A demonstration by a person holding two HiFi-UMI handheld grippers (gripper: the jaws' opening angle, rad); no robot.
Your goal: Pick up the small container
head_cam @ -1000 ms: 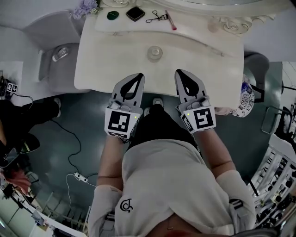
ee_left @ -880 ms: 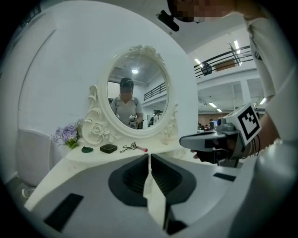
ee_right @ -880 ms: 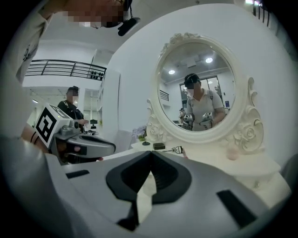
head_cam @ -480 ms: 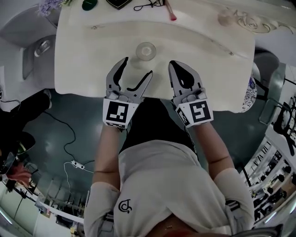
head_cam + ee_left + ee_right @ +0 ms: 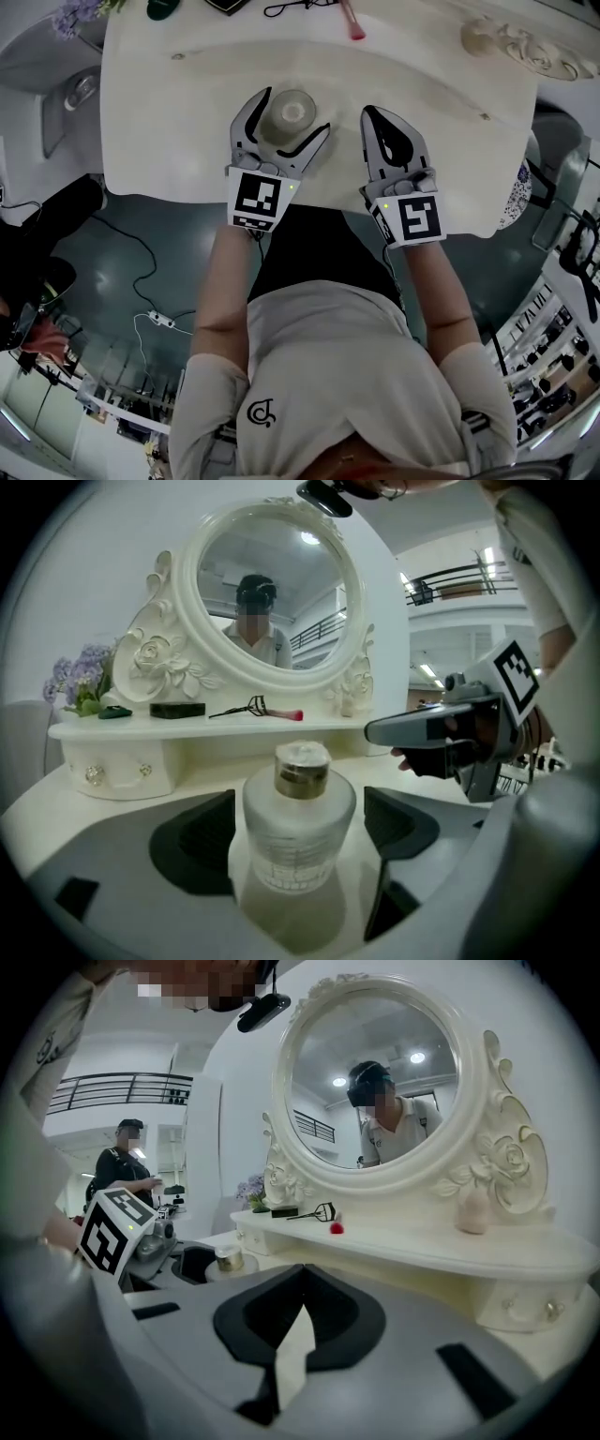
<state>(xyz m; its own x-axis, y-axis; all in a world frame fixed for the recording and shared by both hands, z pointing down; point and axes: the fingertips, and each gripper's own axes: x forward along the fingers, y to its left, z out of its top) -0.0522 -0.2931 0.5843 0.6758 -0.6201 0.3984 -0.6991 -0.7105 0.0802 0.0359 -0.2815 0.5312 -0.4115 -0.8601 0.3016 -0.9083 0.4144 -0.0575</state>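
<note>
The small container (image 5: 287, 113) is a frosted glass bottle with a gold collar, standing upright on the cream dressing table (image 5: 178, 122). My left gripper (image 5: 292, 112) is open; its jaws have just been opening, and the bottle stands between them. In the left gripper view the bottle (image 5: 298, 822) fills the middle, with a dark pad on each side and neither pressing on it. My right gripper (image 5: 369, 112) is shut with nothing in it, over the table just right of the bottle. In the right gripper view its jaws (image 5: 301, 1271) meet at the tips, and the bottle's cap (image 5: 229, 1258) shows at the left.
A raised shelf at the back holds a green item (image 5: 161, 9), a black case (image 5: 225, 5), an eyelash curler (image 5: 300, 7), a red-tipped brush (image 5: 354, 23) and a pale vase (image 5: 478, 36). An ornate round mirror (image 5: 272, 592) stands behind. The table's front edge lies under my wrists.
Both grippers have moved forward and down over the table. The left jaws went from shut to wide open and now flank the bottle. The right jaws stayed shut.
</note>
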